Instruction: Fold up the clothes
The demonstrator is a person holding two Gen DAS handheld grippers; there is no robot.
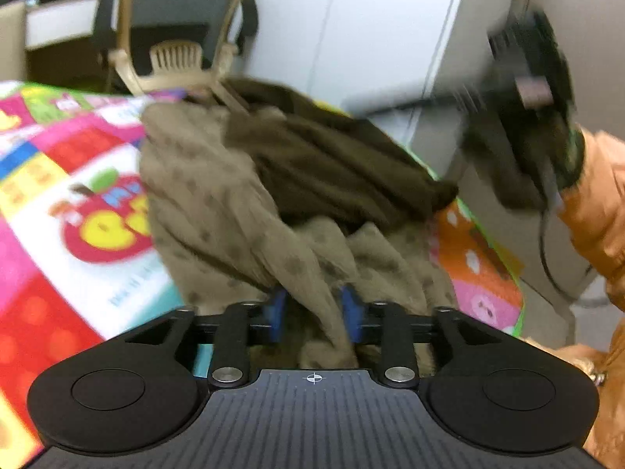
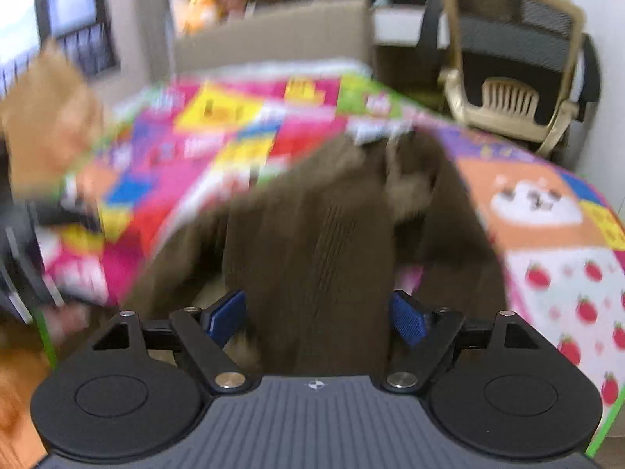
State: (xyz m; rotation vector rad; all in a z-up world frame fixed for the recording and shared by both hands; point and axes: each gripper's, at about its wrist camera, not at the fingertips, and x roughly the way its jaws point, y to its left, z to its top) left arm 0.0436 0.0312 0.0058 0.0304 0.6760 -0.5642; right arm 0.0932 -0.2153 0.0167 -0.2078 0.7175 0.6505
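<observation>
A tan dotted cloth (image 1: 203, 195) and a dark brown knit garment (image 1: 332, 156) lie heaped together on a colourful play mat (image 1: 78, 164). My left gripper (image 1: 312, 310) is shut on a bunched fold of the tan cloth, which runs between its blue pads (image 1: 275, 312). In the right wrist view the brown garment (image 2: 312, 234) drapes between the widely spread blue pads (image 2: 408, 318) of my right gripper (image 2: 316, 314), which is open. The right gripper (image 1: 523, 90) also shows blurred at the upper right of the left wrist view, on an orange sleeve (image 1: 601, 195).
A beige mesh office chair (image 2: 519, 78) stands past the mat's far edge. A cardboard box (image 2: 273, 35) sits behind the mat. White cabinet panels (image 1: 390, 39) stand close on the right. The mat (image 2: 547, 273) has bare room to the left and right of the clothes.
</observation>
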